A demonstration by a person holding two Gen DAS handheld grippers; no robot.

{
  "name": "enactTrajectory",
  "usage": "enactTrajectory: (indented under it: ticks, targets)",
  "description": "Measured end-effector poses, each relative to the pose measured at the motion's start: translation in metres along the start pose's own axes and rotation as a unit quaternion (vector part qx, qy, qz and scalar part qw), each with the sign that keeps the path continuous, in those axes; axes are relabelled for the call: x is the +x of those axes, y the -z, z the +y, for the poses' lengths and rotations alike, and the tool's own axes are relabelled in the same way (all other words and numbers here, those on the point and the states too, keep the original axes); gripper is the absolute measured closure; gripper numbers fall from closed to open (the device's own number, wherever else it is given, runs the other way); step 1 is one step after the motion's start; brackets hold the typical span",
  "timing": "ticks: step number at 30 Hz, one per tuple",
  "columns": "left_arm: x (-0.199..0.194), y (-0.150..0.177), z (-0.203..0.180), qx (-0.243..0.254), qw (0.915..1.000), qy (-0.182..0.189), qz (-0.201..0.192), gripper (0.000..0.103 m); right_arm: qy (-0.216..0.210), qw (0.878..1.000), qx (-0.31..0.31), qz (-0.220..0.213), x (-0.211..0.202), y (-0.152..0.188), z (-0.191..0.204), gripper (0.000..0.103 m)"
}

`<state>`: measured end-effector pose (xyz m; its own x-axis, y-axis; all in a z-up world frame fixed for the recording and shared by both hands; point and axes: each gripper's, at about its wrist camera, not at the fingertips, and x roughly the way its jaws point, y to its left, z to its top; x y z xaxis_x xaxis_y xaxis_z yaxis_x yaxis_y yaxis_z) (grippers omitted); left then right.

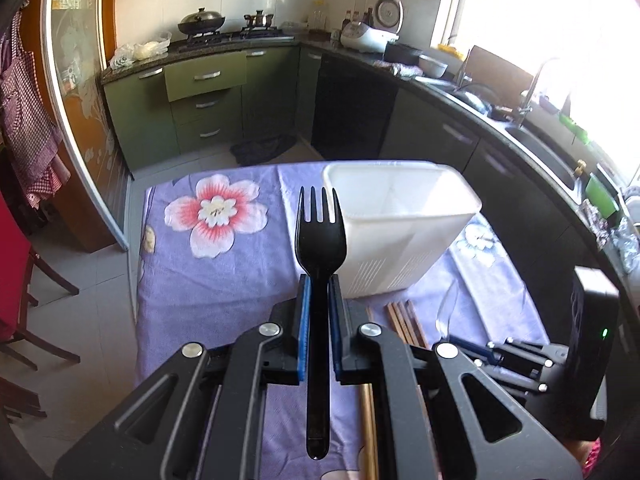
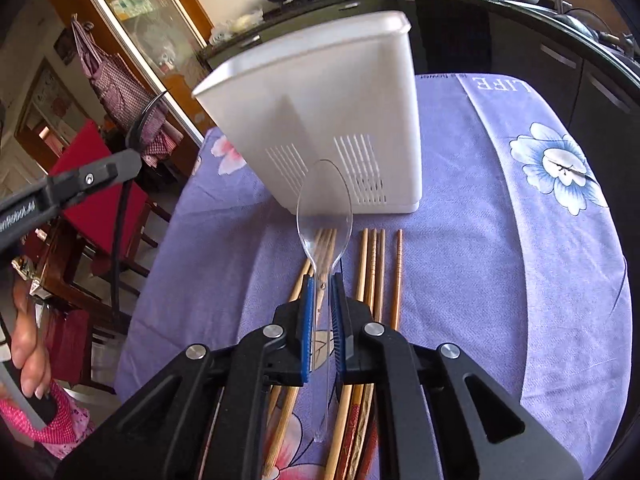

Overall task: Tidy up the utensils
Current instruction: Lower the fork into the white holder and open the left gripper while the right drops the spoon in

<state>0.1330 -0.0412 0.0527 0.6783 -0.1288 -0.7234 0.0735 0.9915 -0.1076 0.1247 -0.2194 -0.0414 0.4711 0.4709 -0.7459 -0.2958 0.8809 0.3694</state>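
Observation:
My left gripper (image 1: 319, 292) is shut on a black plastic fork (image 1: 320, 236), tines pointing up and away, held above the table in front of the white utensil holder (image 1: 404, 220). My right gripper (image 2: 322, 286) is shut on a clear plastic spoon (image 2: 324, 204), bowl forward, held low above the table just before the white holder (image 2: 332, 120). Several wooden chopsticks (image 2: 372, 272) lie on the purple flowered cloth (image 2: 500, 240) under and beside the right gripper; they also show in the left wrist view (image 1: 406, 322). The left gripper shows at the left edge of the right wrist view (image 2: 80, 180).
The table stands in a kitchen, with green cabinets (image 1: 208, 100) and a counter with a sink (image 1: 532, 144) beyond. A red chair (image 2: 92, 200) stands to the table's left. The right gripper's body (image 1: 520, 364) sits low at the right of the left wrist view.

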Motion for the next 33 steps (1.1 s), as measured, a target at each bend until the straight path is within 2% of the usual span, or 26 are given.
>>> enactTrajectory:
  ticks: [4,8,12,18,24,31,32,33]
  targets:
    - [-0.018,-0.044,-0.016,-0.006,0.9974,0.020,-0.069,0.094,-0.003,1.000,0.005,-0.027,-0.027,0.001,-0.009,0.093]
    - [-0.015,-0.083,-0.030,-0.008,0.9918,0.026,-0.125,0.094,-0.011,0.999,0.012,-0.039,-0.042,-0.001,-0.020,0.093]
    - [0.010,-0.104,-0.041,-0.002,0.9901,0.009,-0.140,0.094,-0.014,0.999,0.016,-0.049,-0.057,-0.002,-0.027,0.093]
    - [0.051,-0.102,-0.038,-0.011,0.9901,0.002,-0.140,0.094,-0.015,0.997,0.007,-0.074,-0.076,-0.012,-0.025,0.093]
    - [0.065,-0.097,-0.033,-0.020,0.9831,0.005,-0.182,0.094,-0.013,0.995,-0.014,-0.098,-0.096,-0.025,-0.012,0.093]
    - [0.082,-0.076,-0.031,-0.014,0.9852,0.009,-0.170,0.094,-0.004,0.992,-0.035,-0.122,-0.109,-0.048,0.006,0.093]
    - [0.083,-0.073,-0.031,-0.014,0.9858,0.009,-0.167,0.089,-0.001,0.991,-0.039,-0.128,-0.111,-0.055,0.009,0.093]
    - [0.083,-0.069,-0.030,-0.015,0.9861,0.007,-0.165,0.074,0.002,0.990,-0.041,-0.136,-0.113,-0.062,0.011,0.093]
